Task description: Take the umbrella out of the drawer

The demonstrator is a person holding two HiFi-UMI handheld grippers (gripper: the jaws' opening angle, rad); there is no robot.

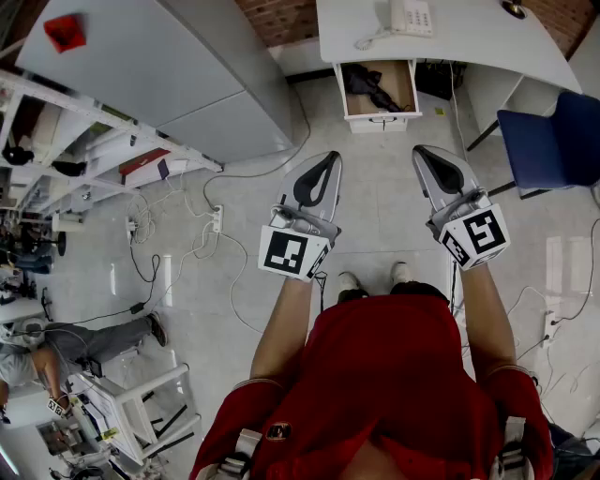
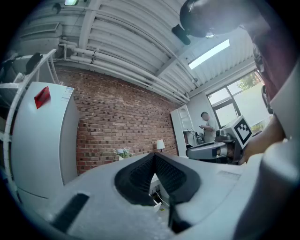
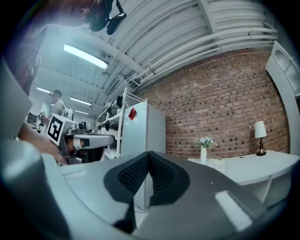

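Observation:
In the head view a black folded umbrella (image 1: 373, 86) lies in an open drawer (image 1: 380, 120) under the white desk (image 1: 469, 42), far ahead of me. My left gripper (image 1: 330, 157) and right gripper (image 1: 424, 150) are held level side by side over the floor, well short of the drawer. Both have their jaws shut with nothing between them. The left gripper (image 2: 153, 154) view shows its dark pads meeting in front of a brick wall. The right gripper (image 3: 149, 153) view shows the same. Neither gripper view shows the umbrella.
A white phone (image 1: 411, 17) sits on the desk. A blue chair (image 1: 548, 141) stands at the right and a grey cabinet (image 1: 178, 66) at the left. Cables and a power strip (image 1: 217, 218) lie on the floor left of me, beside white shelving (image 1: 84, 141).

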